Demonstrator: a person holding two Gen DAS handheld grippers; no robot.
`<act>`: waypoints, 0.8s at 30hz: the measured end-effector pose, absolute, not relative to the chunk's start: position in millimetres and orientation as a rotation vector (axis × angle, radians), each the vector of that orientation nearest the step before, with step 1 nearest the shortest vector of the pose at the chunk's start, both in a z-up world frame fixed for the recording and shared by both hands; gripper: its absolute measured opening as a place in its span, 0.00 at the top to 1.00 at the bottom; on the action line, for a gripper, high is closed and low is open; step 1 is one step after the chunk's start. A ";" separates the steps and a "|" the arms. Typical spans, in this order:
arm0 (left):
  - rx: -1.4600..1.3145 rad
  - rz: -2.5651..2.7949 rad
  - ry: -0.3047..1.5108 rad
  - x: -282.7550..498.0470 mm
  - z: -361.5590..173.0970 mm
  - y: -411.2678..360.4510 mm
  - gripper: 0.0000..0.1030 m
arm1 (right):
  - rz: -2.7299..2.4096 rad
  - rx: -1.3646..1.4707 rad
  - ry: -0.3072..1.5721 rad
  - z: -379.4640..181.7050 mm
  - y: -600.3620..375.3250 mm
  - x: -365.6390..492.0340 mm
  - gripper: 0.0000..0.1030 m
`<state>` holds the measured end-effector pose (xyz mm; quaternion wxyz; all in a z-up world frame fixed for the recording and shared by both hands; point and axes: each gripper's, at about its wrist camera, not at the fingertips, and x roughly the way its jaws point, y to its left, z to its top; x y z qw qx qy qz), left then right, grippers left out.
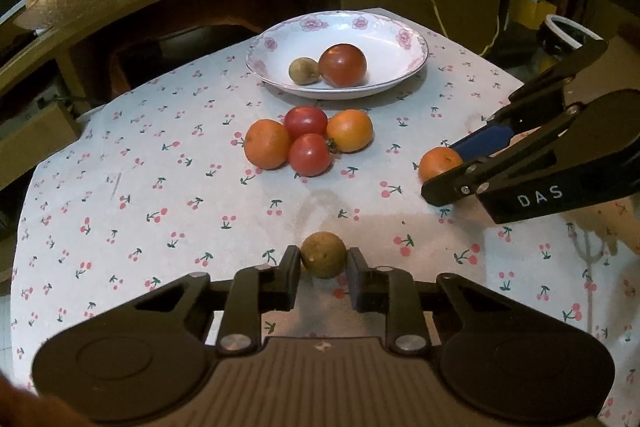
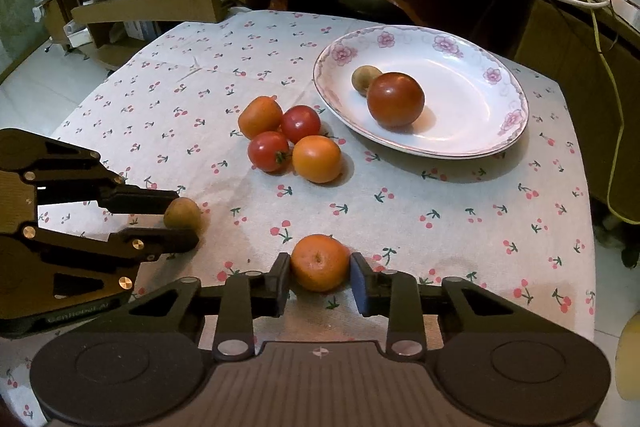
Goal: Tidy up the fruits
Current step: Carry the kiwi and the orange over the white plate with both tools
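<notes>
Left gripper (image 1: 323, 261) jaws pinch a small round brown fruit (image 1: 323, 254) at lower centre; right gripper (image 2: 320, 267) jaws pinch a round orange mandarin (image 2: 320, 262).

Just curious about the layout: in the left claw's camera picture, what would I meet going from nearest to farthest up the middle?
Left claw → brown fruit → cluster of four fruits → flowered plate.
</notes>
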<state>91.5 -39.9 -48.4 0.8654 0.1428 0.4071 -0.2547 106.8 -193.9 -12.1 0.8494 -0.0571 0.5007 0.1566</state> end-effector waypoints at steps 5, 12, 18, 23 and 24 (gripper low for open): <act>0.289 -0.522 0.850 94.7 -46.3 -40.5 0.70 | 0.323 -0.102 1.042 -7.4 -196.3 107.4 0.69; 0.258 -0.517 0.807 107.0 -28.9 -50.3 0.70 | 0.306 -0.076 1.006 3.7 -200.8 113.0 0.69; 0.247 -0.514 0.768 124.5 -15.6 -64.7 0.70 | 0.275 -0.044 0.963 16.1 -209.3 125.4 0.69; 0.240 -0.504 0.752 143.6 -11.0 -75.0 0.70 | 0.236 -0.025 0.937 21.0 -217.4 139.5 0.69; 0.239 -0.503 0.752 146.9 -11.3 -76.9 0.70 | 0.226 -0.020 0.933 21.0 -218.8 143.0 0.69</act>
